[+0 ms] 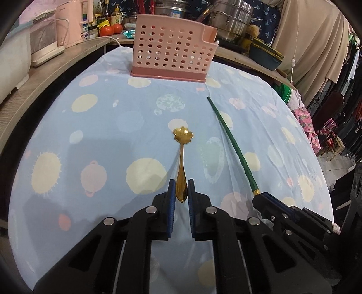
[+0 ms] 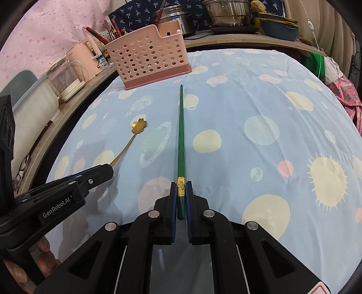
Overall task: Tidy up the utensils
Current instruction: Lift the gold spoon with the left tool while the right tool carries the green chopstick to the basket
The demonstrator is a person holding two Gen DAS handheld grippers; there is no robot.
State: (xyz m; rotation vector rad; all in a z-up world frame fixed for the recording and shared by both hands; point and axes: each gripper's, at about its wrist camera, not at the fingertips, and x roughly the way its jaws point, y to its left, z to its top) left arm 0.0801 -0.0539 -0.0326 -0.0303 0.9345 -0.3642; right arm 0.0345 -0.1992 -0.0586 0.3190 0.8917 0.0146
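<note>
A gold spoon (image 1: 182,156) with a flower-shaped bowl lies on the blue spotted cloth, bowl pointing away. My left gripper (image 1: 181,186) is shut on its handle end. The spoon also shows in the right wrist view (image 2: 132,138). A green chopstick (image 2: 181,135) with a gold band lies pointing at the basket. My right gripper (image 2: 181,187) is shut on its thick end. The chopstick also shows in the left wrist view (image 1: 230,140), with the right gripper (image 1: 263,196) at its end. A pink perforated utensil basket (image 1: 172,52) stands at the far edge, also seen in the right wrist view (image 2: 147,58).
A wooden counter (image 1: 56,67) curves behind and left of the table, holding pink and white appliances (image 1: 67,24), bottles and tomatoes. Steel pots (image 2: 226,11) and a blue dish (image 2: 278,29) stand behind the basket. Clothes hang at the right (image 1: 316,45).
</note>
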